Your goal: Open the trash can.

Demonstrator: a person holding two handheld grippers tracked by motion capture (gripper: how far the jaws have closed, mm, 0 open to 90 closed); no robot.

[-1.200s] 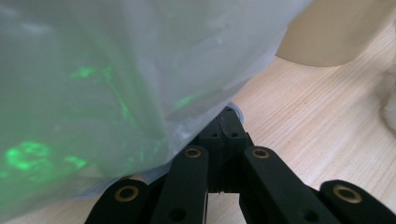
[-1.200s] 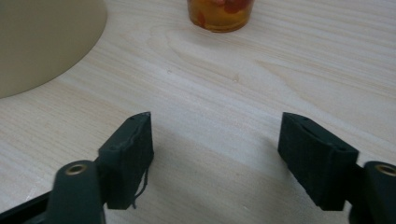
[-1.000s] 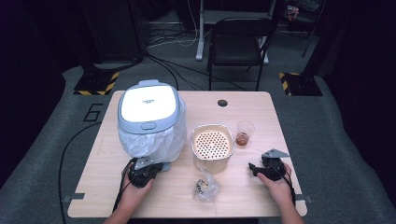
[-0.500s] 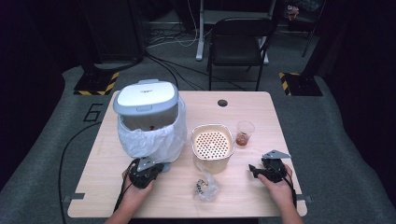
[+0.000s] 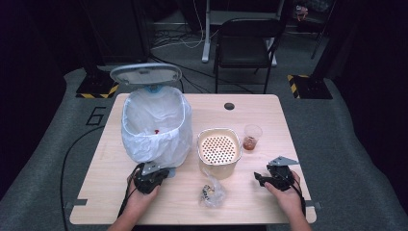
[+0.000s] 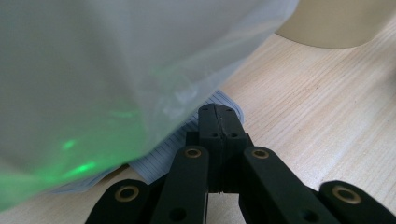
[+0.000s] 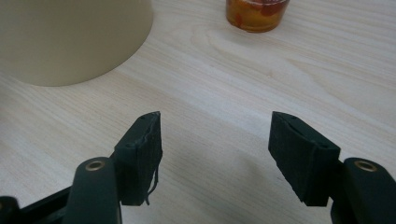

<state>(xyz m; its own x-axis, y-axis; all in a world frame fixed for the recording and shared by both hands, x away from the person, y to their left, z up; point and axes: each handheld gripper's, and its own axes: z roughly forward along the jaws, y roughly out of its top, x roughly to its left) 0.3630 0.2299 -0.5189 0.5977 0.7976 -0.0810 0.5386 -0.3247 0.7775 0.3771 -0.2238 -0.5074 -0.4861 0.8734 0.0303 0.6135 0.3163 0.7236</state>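
Note:
A bin lined with a white plastic bag stands at the table's left, its pale blue lid tipped up and back. A small red bit lies inside. My left gripper is at the bin's foot. In the left gripper view its jaws are shut with nothing between them, the tips resting on the ribbed grey pedal under the bag. My right gripper hovers low at the table's right front. It stands open over bare wood.
A cream perforated container sits mid-table, also near in the right gripper view. A clear cup of reddish liquid stands to its right. A crumpled clear bag with scraps lies near the front edge. A chair stands behind the table.
The bin's lid has swung from closed to fully raised, exposing the lined inside. Both grippers have stayed where they were.

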